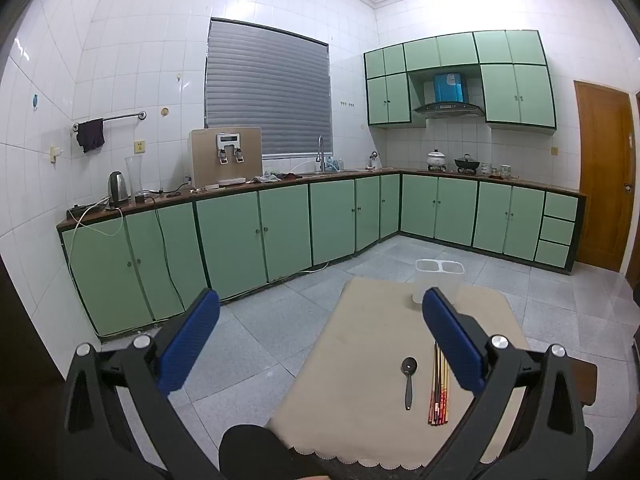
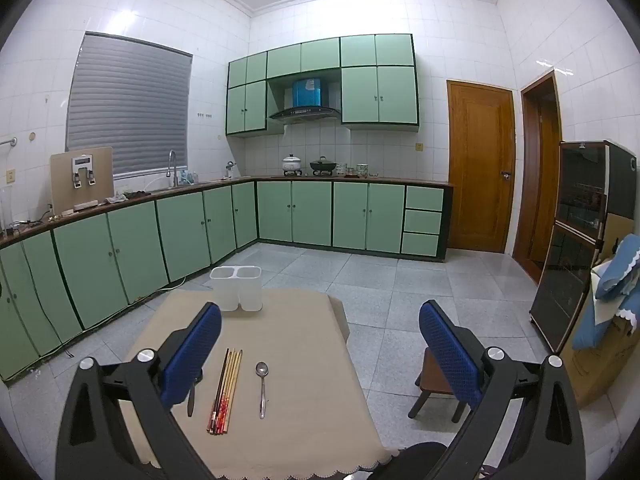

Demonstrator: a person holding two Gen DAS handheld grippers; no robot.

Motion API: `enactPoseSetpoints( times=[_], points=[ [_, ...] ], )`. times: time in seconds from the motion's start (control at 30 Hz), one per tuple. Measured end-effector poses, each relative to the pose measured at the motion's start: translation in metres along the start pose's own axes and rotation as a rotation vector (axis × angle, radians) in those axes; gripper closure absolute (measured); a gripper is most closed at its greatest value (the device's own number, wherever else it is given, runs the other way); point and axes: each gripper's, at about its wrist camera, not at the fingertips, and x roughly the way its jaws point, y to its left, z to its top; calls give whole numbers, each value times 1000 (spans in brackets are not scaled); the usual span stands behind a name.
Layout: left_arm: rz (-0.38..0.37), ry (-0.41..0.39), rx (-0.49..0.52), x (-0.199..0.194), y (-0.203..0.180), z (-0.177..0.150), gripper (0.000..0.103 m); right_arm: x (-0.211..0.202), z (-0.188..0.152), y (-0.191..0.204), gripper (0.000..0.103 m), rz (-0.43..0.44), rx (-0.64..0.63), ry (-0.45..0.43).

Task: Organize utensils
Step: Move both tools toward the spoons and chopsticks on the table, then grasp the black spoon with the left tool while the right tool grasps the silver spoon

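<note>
Beige cloth covers the worktop point(image 2: 304, 320), where a white two-compartment holder point(image 2: 236, 288) stands at the far edge. Nearer than the holder lie a black spoon point(image 1: 408, 380), chopsticks point(image 2: 225, 392) and a steel spoon point(image 2: 262, 388), side by side. Both the left gripper point(image 1: 320, 344) and the right gripper point(image 2: 320, 344) hang above them with jaws wide apart, gripping nothing.

Black spoon point(image 1: 408, 380), chopsticks point(image 2: 225, 392), steel spoon point(image 2: 262, 388) lie parallel — white holder point(image 2: 237, 288) beyond, seemingly empty.
</note>
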Motion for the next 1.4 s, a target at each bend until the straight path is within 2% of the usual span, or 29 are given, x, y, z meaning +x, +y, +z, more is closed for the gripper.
enactPoseSetpoints(
  times=[0.67, 0.8, 0.9, 1.0, 1.13, 1.2, 1.33, 1.4],
  points=[
    [-6, 12, 2, 1, 3, -2, 5, -1, 0, -2, 6, 3, -2, 4],
    [-15, 39, 8, 16, 1, -10, 5, 4, -1, -2, 6, 6, -4, 16],
    [-43, 96, -7, 37, -2, -22, 5, 14, -7, -2, 6, 23, -12, 32],
    [-113, 180, 5, 66, -7, -42, 5, 35, -24, 1, 6, 64, -29, 88],
    [-184, 283, 14, 105, -13, -75, 5, 84, -62, 15, 7, 151, -69, 224],
    [-233, 342, 20, 129, -19, -96, 5, 116, -86, 21, 23, 192, -80, 313],
    [-313, 447, 10, 172, -31, -138, 6, 169, -128, 25, 39, 262, -39, 469],
    [-330, 470, 11, 187, -37, -151, 8, 189, -147, 28, 46, 281, -35, 507]
  ],
)
